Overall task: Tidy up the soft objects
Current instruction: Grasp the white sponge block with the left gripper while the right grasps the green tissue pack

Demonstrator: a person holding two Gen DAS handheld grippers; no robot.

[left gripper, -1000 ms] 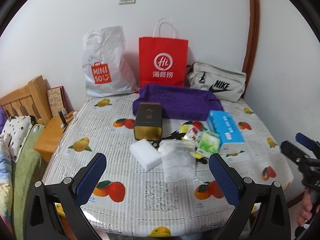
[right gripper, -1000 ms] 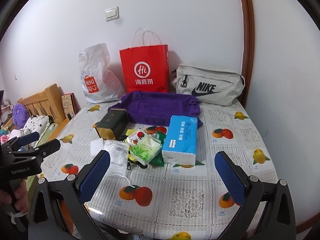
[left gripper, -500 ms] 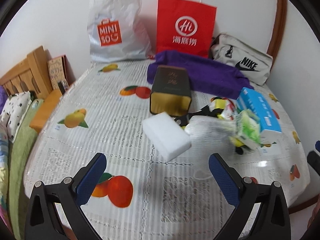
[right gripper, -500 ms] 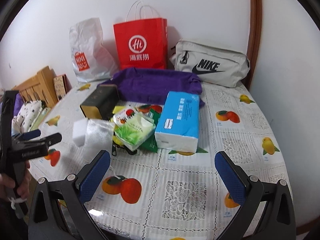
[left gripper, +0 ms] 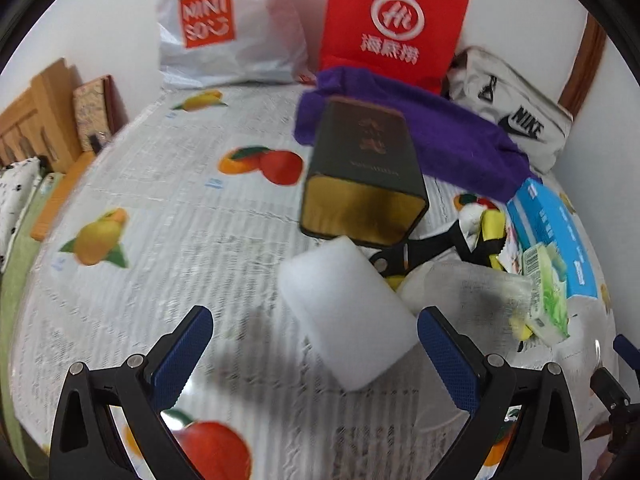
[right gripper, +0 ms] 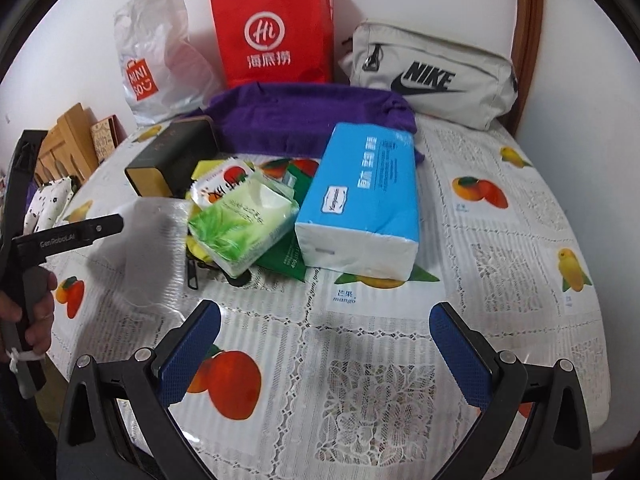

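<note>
Your left gripper (left gripper: pixel 310 350) spreads wide, white sponge (left gripper: pixel 348 316) between its pads at 12 o'clock; only your right gripper (right gripper: pixel 325 348), likewise apart, shows the blue tissue pack (right gripper: pixel 362 196) whole

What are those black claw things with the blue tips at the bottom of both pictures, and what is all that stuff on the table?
Those claws are grabbers that a person holds, one in each hand. Each has a small camera looking out along its two fingers. One picture comes from the left gripper, the other from the right gripper. Both are open and hold nothing.

In the right picture you can see the person's hand holding the left grabber's handle.

On the table, which has a fruit-print cloth, lie a white sponge block, a dark tin, a blue tissue pack, a green tissue pack and a purple towel. The left gripper points at the sponge block, its open fingers either side of it.
</note>
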